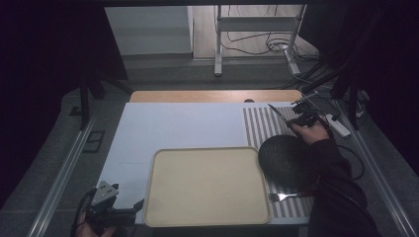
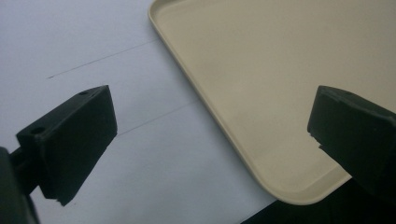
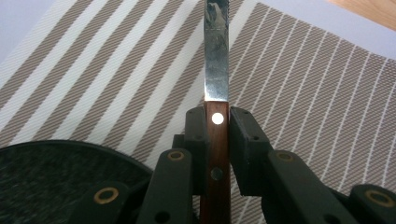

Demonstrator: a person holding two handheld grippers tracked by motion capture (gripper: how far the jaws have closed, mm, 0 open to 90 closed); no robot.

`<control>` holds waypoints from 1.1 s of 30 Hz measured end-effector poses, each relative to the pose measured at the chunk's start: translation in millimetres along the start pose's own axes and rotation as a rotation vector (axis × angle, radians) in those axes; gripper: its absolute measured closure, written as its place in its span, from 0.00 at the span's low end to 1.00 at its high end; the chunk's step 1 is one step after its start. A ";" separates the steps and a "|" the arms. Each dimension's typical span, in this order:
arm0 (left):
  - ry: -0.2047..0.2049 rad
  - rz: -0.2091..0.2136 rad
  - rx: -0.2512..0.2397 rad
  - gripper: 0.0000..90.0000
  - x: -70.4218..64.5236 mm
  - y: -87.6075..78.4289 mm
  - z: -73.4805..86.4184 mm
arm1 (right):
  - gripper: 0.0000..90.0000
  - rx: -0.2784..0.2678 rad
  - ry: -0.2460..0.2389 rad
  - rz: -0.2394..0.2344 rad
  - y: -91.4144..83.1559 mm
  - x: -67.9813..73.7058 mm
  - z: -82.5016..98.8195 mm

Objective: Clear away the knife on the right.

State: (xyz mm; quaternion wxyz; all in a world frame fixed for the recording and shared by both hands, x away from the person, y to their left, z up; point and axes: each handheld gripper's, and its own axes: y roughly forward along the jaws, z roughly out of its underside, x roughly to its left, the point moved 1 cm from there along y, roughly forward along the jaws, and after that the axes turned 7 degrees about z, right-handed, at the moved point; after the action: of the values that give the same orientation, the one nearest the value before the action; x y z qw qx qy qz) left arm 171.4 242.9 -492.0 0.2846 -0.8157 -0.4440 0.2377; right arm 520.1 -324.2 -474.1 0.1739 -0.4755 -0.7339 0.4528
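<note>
From the high view I see my right gripper (image 1: 295, 117) held over the far end of the striped placemat (image 1: 260, 123) at the right of the desk (image 1: 173, 123), with a knife (image 1: 276, 111) sticking out of it toward the far left, blade tip over the stripes. Just nearer me on the same mat lies a dark round plate (image 1: 284, 160), and a fork (image 1: 284, 196) lies on the mat at the plate's near edge, tines pointing left toward the beige tray (image 1: 206, 186). My left gripper (image 1: 131, 210) hangs at the near left corner of the desk, its tips just beside the tray's near left corner. In the left gripper view the two jaws stand well spread with nothing between them; below them I see the tray (image 2: 219, 116) rim running diagonally and the white desk surface (image 2: 93, 56) to its left, with a faint pencil-like line across it that the high view does not resolve. In the right gripper view the jaws are pressed onto the knife's (image 3: 216, 84) brown wooden handle, which carries a bright rivet; the steel blade runs straight up over the placemat (image 3: 303, 93), whose weave shows clearly here, and the plate's (image 3: 56, 172) textured rim sits at the lower left. I can read no writing anywhere.
</note>
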 end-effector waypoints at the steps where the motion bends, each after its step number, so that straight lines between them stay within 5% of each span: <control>1: 0.000 0.000 0.000 0.02 -0.1 0.0 0.0 | 0.87 -0.001 -0.002 0.000 -1.0 2.5 0.6; 33: 0.005 -0.003 0.000 0.01 -0.4 0.4 -0.4 | 0.87 -0.037 -0.055 -0.099 -36.1 79.7 20.3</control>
State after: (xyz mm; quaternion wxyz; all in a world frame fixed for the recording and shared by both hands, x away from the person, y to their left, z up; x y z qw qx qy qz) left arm 171.6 242.2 -491.9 0.2858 -0.8156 -0.4446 0.2353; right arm 447.9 -271.1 -468.9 0.1669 -0.4293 -0.7693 0.4428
